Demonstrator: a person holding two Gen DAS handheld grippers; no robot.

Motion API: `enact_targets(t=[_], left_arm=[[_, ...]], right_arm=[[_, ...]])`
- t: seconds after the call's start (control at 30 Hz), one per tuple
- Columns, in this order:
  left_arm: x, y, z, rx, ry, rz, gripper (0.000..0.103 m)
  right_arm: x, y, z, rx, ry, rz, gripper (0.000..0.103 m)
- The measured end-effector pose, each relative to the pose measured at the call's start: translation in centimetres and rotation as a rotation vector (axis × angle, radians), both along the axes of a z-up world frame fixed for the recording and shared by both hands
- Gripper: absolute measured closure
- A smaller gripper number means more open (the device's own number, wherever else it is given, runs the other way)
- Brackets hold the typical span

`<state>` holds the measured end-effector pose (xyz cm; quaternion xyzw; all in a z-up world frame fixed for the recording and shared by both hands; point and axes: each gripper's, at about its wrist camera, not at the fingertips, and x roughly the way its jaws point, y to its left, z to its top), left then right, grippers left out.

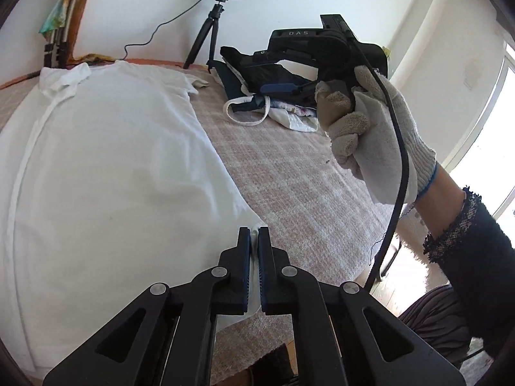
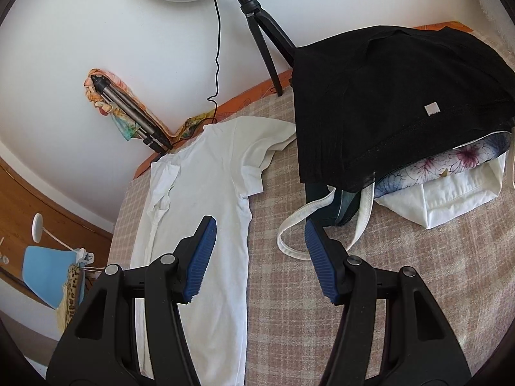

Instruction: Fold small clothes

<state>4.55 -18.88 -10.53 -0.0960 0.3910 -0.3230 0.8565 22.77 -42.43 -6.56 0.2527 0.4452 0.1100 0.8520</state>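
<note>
A small white T-shirt point(image 1: 112, 160) lies flat on the checked bedcover point(image 1: 289, 177), its collar at the far end. My left gripper point(image 1: 254, 230) is shut on the shirt's near right hem corner, and white cloth shows between its pads. In the right wrist view the same shirt point(image 2: 206, 167) lies to the left. My right gripper point(image 2: 260, 223) hangs open above the shirt's right edge and the cover, with nothing between its fingers. A gloved hand point(image 1: 370, 122) carries that gripper over a pile of clothes.
The pile at the right has a black garment point(image 2: 386, 96) on top, with floral cloth point(image 2: 466, 157), a white piece point(image 2: 457, 196) and a white strap point(image 2: 296, 225) under it. A ring light tripod point(image 2: 260, 38) stands by the wall. A folded tripod point(image 2: 128, 112) leans in the corner.
</note>
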Motion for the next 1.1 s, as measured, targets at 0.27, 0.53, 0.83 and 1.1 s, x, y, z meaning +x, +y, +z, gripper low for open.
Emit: enact_targets(t=[0.27,0.53,0.83,1.1], left_arm=[[-0.7,1.2,0.8,-0.017,-0.028,0.038,0.1],[-0.7,2.6,-0.3,-0.031,-0.001,0.073,0.1],[-1.2,4.0,-0.5,-0.053,0.02,0.112,0.1],[-2.0,7.0,0.2,-0.098,0.012,0.184,0.1]], right_arm=[[5.6,3.8,-3.2,0.067,0.091,0.025,0.043],[10.0,5.8,-5.4,-0.09,0.136,-0.018,0.043],[11.3,7.3,-5.3,-0.166,0.108,0.006,0.093],[12.2,11.5,-0.3,-0.195,-0.018,0.046,0.094]])
